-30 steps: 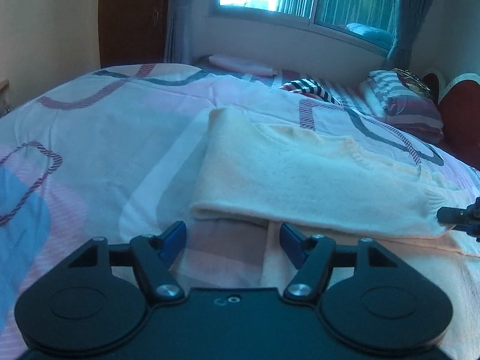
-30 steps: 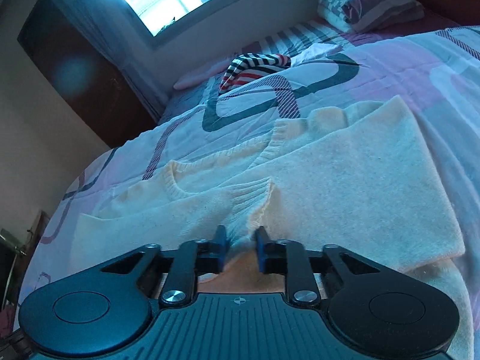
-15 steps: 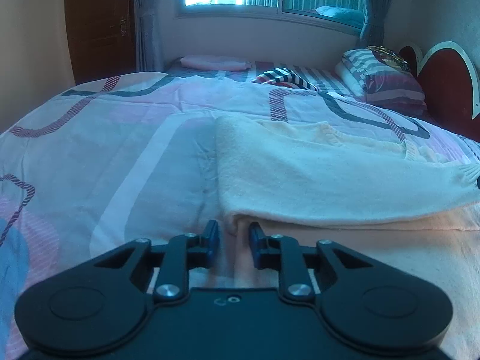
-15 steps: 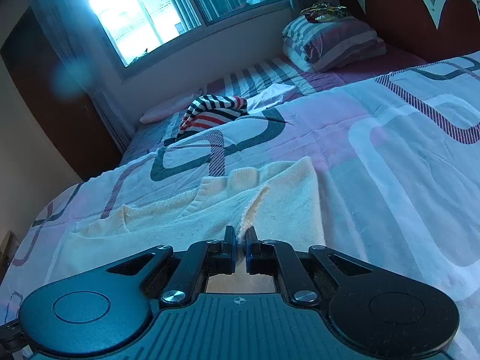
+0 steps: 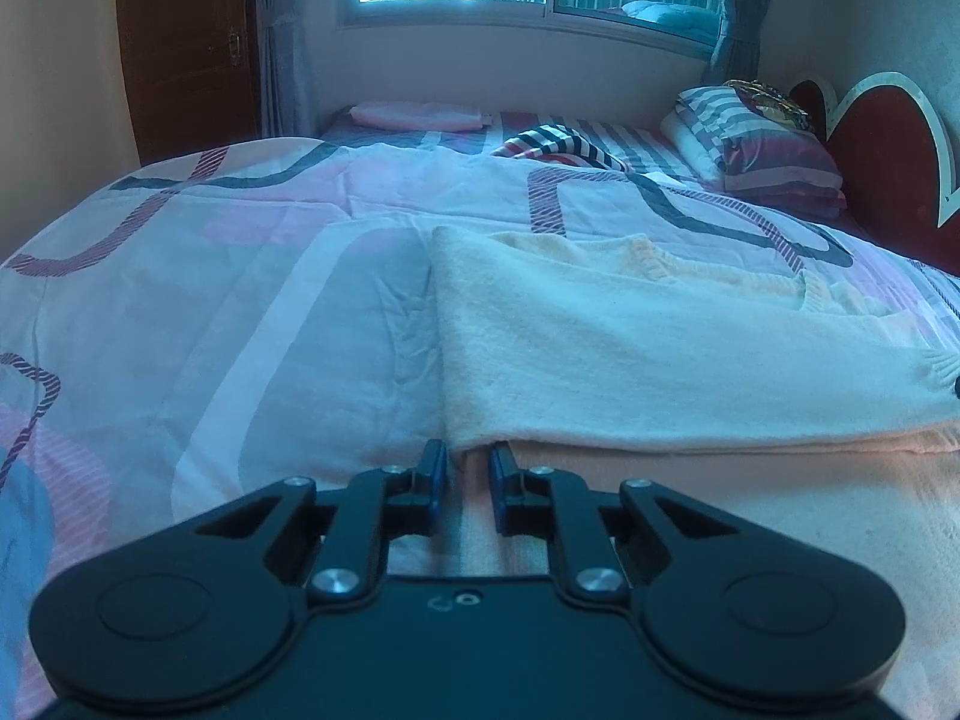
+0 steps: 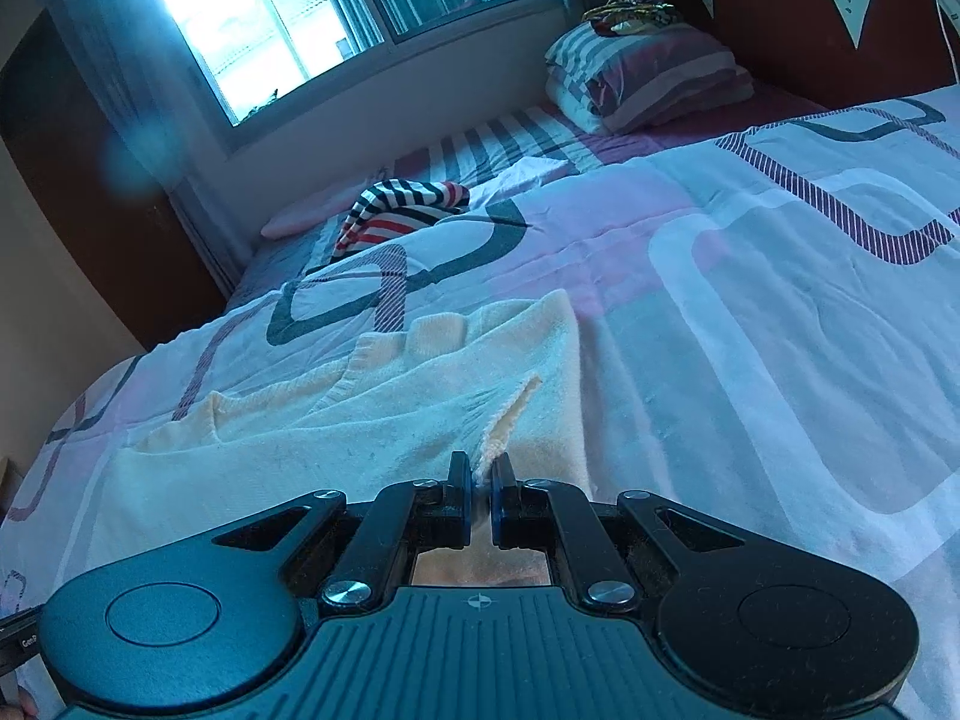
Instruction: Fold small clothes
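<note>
- Left gripper (image 5: 467,461): jaws narrowed on the near left corner of the folded edge of one cream sweater (image 5: 630,354), which lies straight ahead on the bedspread (image 5: 240,312).
- Right gripper (image 6: 478,477): jaws nearly together, pinching the sweater's (image 6: 336,420) knit edge at the tips.
- Step, as judged: both near corners gripped for a fold; the next move calls for lifting them evenly and carrying them forward.
- Beyond, ahead: one striped garment (image 6: 399,210), one pillow stack (image 6: 648,75).
</note>
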The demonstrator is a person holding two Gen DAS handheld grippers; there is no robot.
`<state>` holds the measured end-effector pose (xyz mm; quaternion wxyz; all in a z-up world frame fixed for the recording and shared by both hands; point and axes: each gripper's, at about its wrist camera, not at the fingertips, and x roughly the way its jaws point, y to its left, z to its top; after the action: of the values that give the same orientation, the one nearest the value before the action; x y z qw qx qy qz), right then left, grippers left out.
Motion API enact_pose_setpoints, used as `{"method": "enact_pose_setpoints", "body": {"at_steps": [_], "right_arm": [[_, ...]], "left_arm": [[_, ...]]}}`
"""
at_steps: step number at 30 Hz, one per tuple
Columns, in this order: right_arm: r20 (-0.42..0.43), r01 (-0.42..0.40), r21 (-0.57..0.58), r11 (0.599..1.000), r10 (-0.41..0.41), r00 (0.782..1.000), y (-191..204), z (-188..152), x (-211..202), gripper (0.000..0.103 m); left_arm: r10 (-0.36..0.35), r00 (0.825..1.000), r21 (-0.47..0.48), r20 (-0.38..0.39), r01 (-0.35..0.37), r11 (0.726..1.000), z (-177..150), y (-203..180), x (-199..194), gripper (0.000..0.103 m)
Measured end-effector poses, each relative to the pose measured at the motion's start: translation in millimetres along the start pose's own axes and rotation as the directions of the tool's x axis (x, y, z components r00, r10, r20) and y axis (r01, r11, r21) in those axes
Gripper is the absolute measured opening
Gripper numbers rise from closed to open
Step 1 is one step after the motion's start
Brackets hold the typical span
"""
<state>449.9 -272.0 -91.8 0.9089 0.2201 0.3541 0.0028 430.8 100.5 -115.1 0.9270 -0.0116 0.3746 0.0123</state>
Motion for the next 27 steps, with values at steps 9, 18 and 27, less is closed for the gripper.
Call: {"method": "enact_pose_setpoints", "body": {"at_steps": [9, 18, 27], "right_arm": [[-0.028, 0.034, 0.019, 0.999, -0.033, 0.999, -11, -9, 9, 0.005], [0.108, 0.091, 0.029, 0.995, -0.094, 0.99, -11, -5, -23, 0.006], [-0.068, -0.083, -0.252, 0.964, 0.068, 0.995, 75, -37, 29, 0.006]], "left_arm": [[0.002, 1.0, 0.018, -0.007, -0.002, 1.0, 1, -1, 1, 0.014], [-0.031, 0.995, -0.012, 0.1, 0.032, 0.999, 2, 10, -28, 0.036], [-0.112, 0.993, 0.121, 0.039, 0.107, 0.987, 14, -55, 8, 0.054]]}}
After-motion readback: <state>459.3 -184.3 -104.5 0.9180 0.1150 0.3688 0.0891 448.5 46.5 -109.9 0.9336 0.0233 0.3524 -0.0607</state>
